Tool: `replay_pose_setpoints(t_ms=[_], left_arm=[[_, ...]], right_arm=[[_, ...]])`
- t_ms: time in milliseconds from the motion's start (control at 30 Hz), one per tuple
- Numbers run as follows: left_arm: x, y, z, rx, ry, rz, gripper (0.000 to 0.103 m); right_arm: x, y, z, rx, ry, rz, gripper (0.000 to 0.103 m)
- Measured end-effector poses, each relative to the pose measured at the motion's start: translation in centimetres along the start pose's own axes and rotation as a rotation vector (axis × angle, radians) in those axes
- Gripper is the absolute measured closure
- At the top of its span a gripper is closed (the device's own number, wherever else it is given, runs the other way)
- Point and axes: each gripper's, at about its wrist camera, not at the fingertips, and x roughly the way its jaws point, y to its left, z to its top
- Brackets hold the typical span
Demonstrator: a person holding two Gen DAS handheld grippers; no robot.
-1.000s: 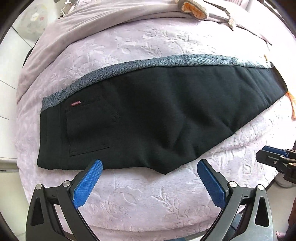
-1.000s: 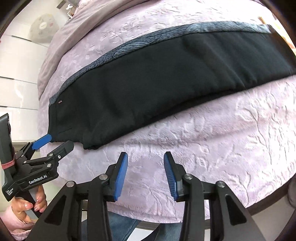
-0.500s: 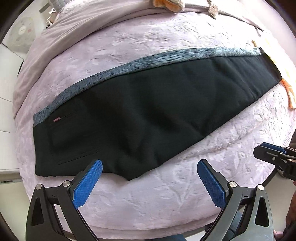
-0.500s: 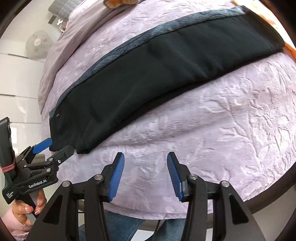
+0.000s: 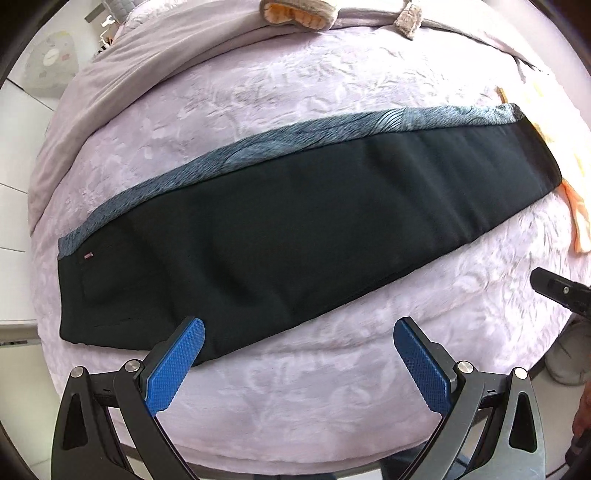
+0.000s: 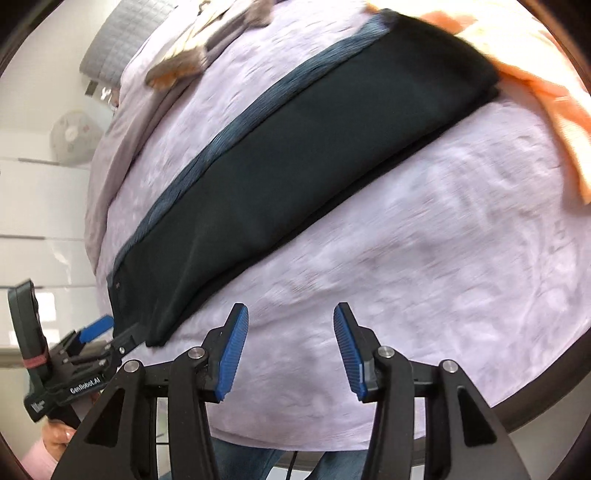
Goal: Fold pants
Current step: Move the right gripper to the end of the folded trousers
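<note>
Black pants [image 5: 295, 236] with a grey side stripe lie folded lengthwise, leg on leg, flat across the lilac bed [image 5: 332, 387]. The waistband is at the left, the cuffs at the right. My left gripper [image 5: 295, 354] is open and empty, above the near edge of the pants by the seat. My right gripper [image 6: 290, 350] is open and empty over bare bedcover, in front of the pants [image 6: 295, 173]. The left gripper also shows in the right wrist view [image 6: 107, 338], at the waist end of the pants.
An orange cloth [image 6: 535, 85] lies by the cuffs at the right. A slipper-like item [image 5: 299, 14] and a folded blanket [image 5: 166, 55] lie at the far side of the bed. White cabinets [image 6: 37, 206] stand at the left.
Both grippers have drawn back and swung right, so the pants sit farther away and more of the cuff end shows. The right gripper has opened wider. The pants have not moved.
</note>
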Motion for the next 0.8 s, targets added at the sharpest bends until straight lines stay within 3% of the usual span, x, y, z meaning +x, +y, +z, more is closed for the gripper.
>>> replay_pose_setpoints(t_ms=[300, 567, 600, 633, 667, 800], left_arm=[[1.2, -3.6, 4.6, -0.043, -0.017, 0.02, 0.0], [5.6, -4.3, 7.5, -0.092, -0.003, 0.044, 0.0], [5.9, -4.3, 7.6, -0.096, 0.0, 0.049, 0.0], [6.0, -4.3, 7.7, -0.096, -0.003, 0.053, 0.0], [5.9, -4.3, 7.8, -0.092, -0.014, 0.055, 0.0], [7.2, -5.2, 7.5, -0.043, -0.027, 0.078, 0.0]], right_arm=[[-3.1, -6.6, 5.1, 0.123, -0.086, 0.09, 0.051], [-3.1, -11.9, 9.7, 0.296, -0.192, 0.048, 0.051], [-2.8, -12.5, 10.2, 0.311, -0.195, 0.053, 0.054], [-2.7, -13.0, 10.6, 0.32, -0.198, 0.061, 0.077], [-2.6, -13.1, 11.1, 0.322, -0.2, 0.063, 0.088], [-3.5, -12.2, 11.4, 0.265, -0.229, 0.077, 0.089]])
